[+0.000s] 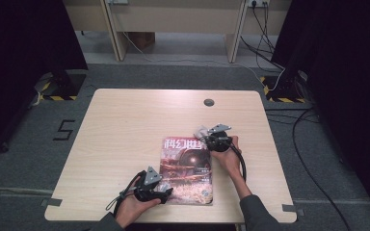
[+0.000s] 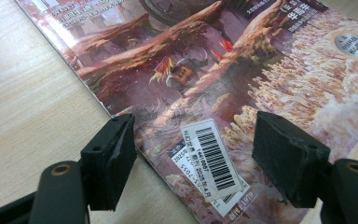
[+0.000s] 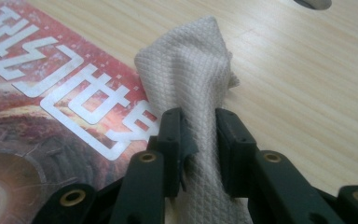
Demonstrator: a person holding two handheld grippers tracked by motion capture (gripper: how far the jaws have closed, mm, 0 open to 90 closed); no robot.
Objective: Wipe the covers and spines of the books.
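Note:
A red-covered magazine [image 1: 187,169] lies flat on the wooden table [image 1: 125,125], near its front edge. My left gripper [image 1: 160,190] rests at the magazine's lower left corner, open, its jaws straddling the barcode sticker [image 2: 212,157] on the cover [image 2: 223,56]. My right gripper [image 1: 207,137] is at the magazine's upper right corner, shut on a folded white cloth [image 3: 196,88] that stands up between its jaws, beside the cover's large white title characters [image 3: 70,74]. The same cloth [image 1: 201,131] shows as a pale patch by the gripper in the high view.
A round cable hole [image 1: 209,102] is set in the table near its far edge. Beyond the table stand pale wooden furniture legs [image 1: 118,33] and loose cables [image 1: 274,72] on grey carpet. Dark curtains flank both sides.

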